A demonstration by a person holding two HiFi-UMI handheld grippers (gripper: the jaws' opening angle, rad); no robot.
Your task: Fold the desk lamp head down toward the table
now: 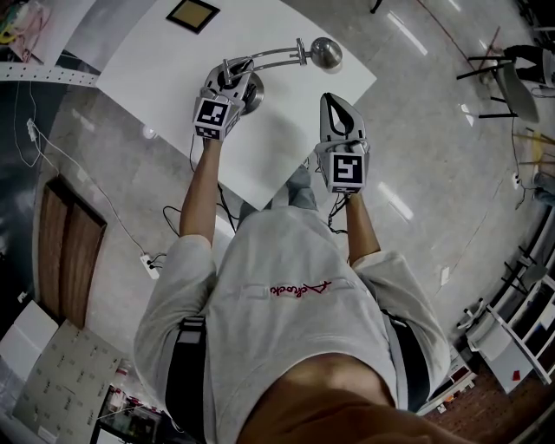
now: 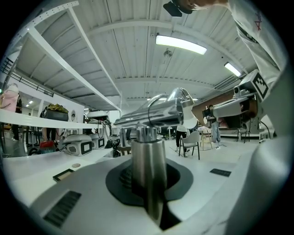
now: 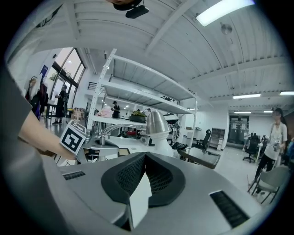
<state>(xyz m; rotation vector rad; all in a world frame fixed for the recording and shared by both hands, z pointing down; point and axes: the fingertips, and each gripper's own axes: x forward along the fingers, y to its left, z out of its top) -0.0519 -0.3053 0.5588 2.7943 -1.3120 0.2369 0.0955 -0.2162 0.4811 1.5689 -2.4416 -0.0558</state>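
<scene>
The chrome desk lamp stands on the white table [image 1: 147, 69]. It has a round base [image 1: 251, 94], a curved arm [image 1: 270, 59] and a dome-shaped head [image 1: 326, 52] reaching right. My left gripper [image 1: 231, 78] is shut on the lamp's upright post just above the base. In the left gripper view the post [image 2: 149, 156] sits clamped between the pads, with the arm [image 2: 154, 112] running away behind it. My right gripper [image 1: 335, 104] is shut and empty, hovering near the table's right edge below the head. In the right gripper view the lamp head [image 3: 156, 125] is ahead, beyond the gripper [image 3: 144, 176].
A dark framed square [image 1: 192, 14] lies at the table's far side. A chair [image 1: 512, 74] stands on the floor at the upper right. Cables and a power strip [image 1: 149, 260] lie on the floor at the left, next to a wooden panel [image 1: 65, 251].
</scene>
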